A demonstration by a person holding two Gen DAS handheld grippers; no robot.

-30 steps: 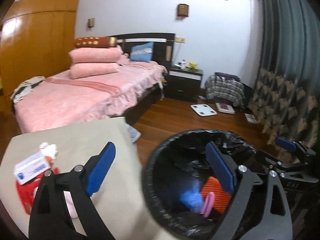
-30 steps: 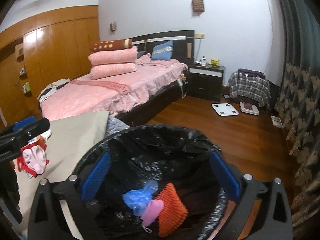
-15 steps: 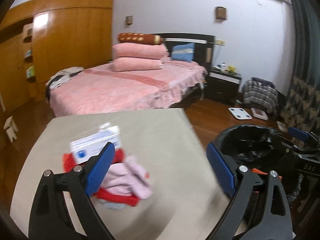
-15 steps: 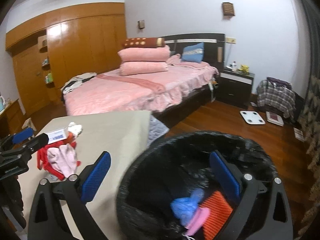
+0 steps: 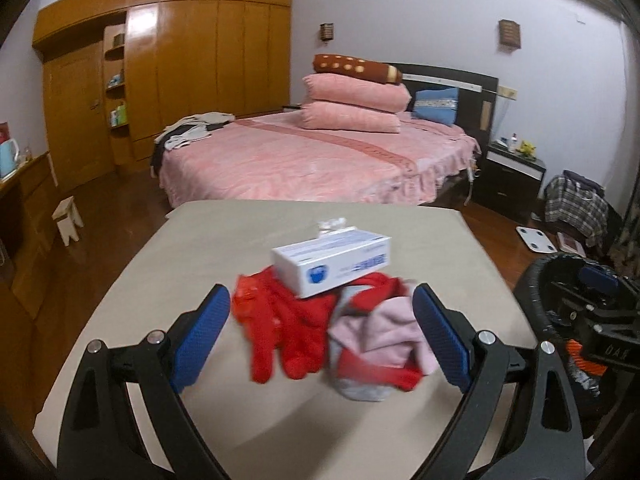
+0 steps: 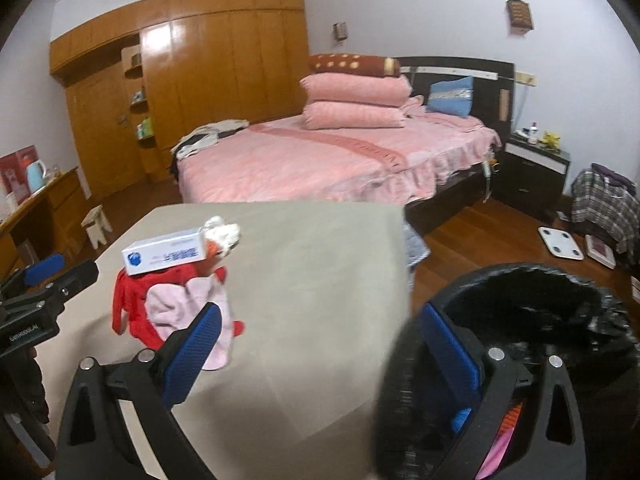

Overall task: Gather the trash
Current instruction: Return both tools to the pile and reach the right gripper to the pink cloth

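Having swung from bin (image 5: 560,320) to pile (image 5: 340,320)

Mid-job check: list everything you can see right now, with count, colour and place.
table: 1, beige, foreground
white box: 1, blue print, atop the pile
red cloth: 1, under the box
pink cloth: 1, right of the red cloth
crumpled tissue: 1, white, behind the box
trash bin: 1, black liner, right of table
bed: 1, pink, behind table
stool: 1, pale, left floor
scale: 1, white, floor
left gripper: 1, blue fingers, open before the pile
right gripper: 1, open, straddling the table edge and bin
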